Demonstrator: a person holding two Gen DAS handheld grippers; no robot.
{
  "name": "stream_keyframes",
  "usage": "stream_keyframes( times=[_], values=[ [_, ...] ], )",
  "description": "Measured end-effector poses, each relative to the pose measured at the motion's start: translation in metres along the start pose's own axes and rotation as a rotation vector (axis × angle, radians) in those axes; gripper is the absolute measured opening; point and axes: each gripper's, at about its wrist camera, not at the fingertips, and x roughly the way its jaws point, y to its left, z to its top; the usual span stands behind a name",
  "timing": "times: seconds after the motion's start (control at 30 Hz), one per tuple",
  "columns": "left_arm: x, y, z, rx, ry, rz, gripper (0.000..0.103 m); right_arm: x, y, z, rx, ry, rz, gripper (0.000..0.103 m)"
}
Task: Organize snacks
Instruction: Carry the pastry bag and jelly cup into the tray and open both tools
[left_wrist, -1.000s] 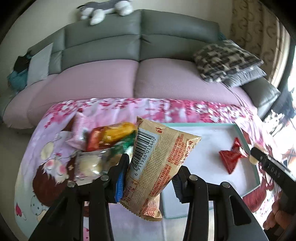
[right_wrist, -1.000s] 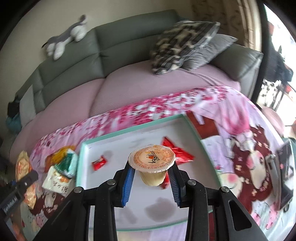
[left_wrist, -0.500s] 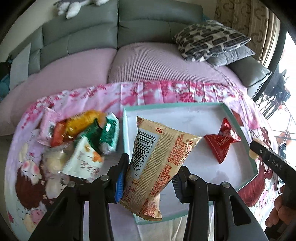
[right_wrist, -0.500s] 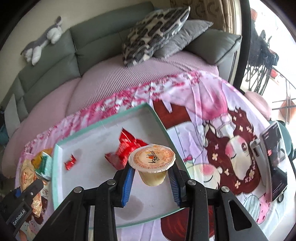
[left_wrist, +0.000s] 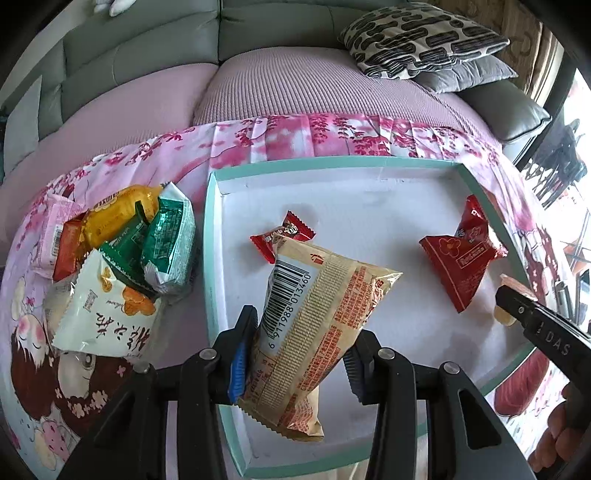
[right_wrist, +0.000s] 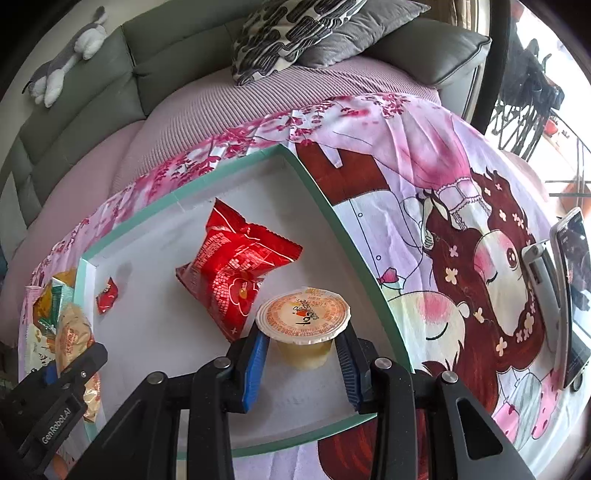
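My left gripper (left_wrist: 297, 354) is shut on a tan snack packet (left_wrist: 314, 325) with a barcode, held above the near left part of the teal-rimmed white tray (left_wrist: 212, 258). My right gripper (right_wrist: 303, 363) is shut on a jelly cup (right_wrist: 303, 321) with an orange lid, low over the tray's near right corner (right_wrist: 354, 240). In the tray lie a big red packet (left_wrist: 461, 258) (right_wrist: 229, 269) and a small red candy (left_wrist: 282, 236) (right_wrist: 107, 295). A pile of snack packets (left_wrist: 122, 251) lies left of the tray.
The tray sits on a pink cartoon-print cloth (right_wrist: 443, 221) over a table in front of a sofa (left_wrist: 258, 85) with cushions (left_wrist: 417, 37). A phone on a stand (right_wrist: 565, 295) is at the far right. A plush toy (right_wrist: 66, 62) lies on the sofa back.
Both grippers have moved right and lower over the tray. The left one, with the tan packet, went from above the snack pile to above the tray; the right one neared the tray's right corner.
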Motion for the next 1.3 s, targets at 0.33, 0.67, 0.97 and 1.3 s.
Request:
stream_keyframes(
  times=[0.33, 0.67, 0.97, 1.3],
  values=[
    [-0.018, -0.002, 0.003, -0.003, -0.047, -0.026, 0.069, -0.002, -0.001, 0.002, 0.007, -0.01, -0.009, 0.04],
    [-0.033, 0.007, 0.006, -0.032, -0.085, -0.013, 0.07, -0.007, -0.003, 0.0, 0.002, -0.027, -0.014, 0.041],
    [-0.027, 0.032, 0.005, -0.13, -0.084, 0.024, 0.089, -0.005, 0.0, 0.001, -0.005, -0.025, -0.028, 0.081],
    [-0.012, 0.058, 0.002, -0.241, -0.041, 0.06, 0.09, 0.0, -0.001, 0.001, -0.006, -0.023, -0.052, 0.103]
  ],
)
